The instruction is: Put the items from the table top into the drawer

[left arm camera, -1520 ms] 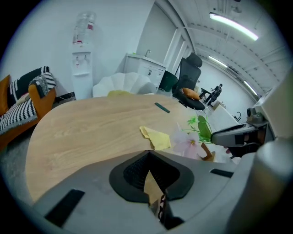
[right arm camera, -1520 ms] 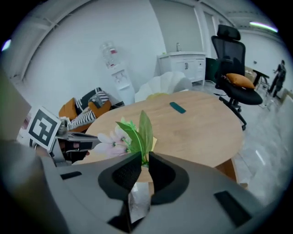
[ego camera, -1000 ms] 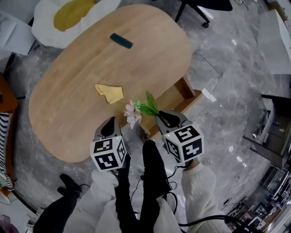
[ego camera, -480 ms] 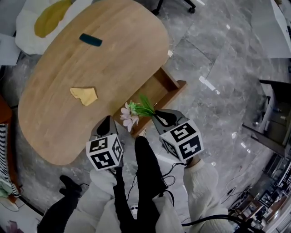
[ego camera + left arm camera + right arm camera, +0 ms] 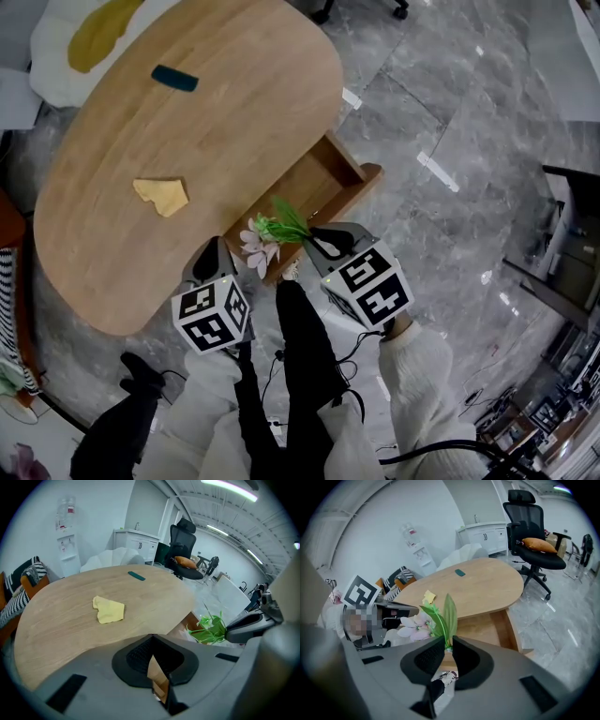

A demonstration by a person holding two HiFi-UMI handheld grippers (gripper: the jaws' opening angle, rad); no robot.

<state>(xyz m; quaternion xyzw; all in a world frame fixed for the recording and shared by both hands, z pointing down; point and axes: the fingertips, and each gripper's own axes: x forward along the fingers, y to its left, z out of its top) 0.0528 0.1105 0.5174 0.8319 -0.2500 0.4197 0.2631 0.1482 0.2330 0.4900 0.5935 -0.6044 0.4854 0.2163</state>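
Table [image 5: 234, 122]: cloth [image 5: 161, 195] and bar [image 5: 174, 78] well apart; drawer [image 5: 319, 178] open
Right claw [image 5: 446, 641]: pinching flower [image 5: 415, 623] stem, near drawer
Left claw [image 5: 151, 637]: pressed together, empty; at table edge

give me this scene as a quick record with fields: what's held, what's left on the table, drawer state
right gripper: shut on the stem of the artificial flower with pink blossoms and green leaves, by the drawer's near corner
left gripper: shut, empty
drawer: open wooden drawer under the table edge
table: oval light-wood table
on table: crumpled yellow cloth; flat dark teal bar
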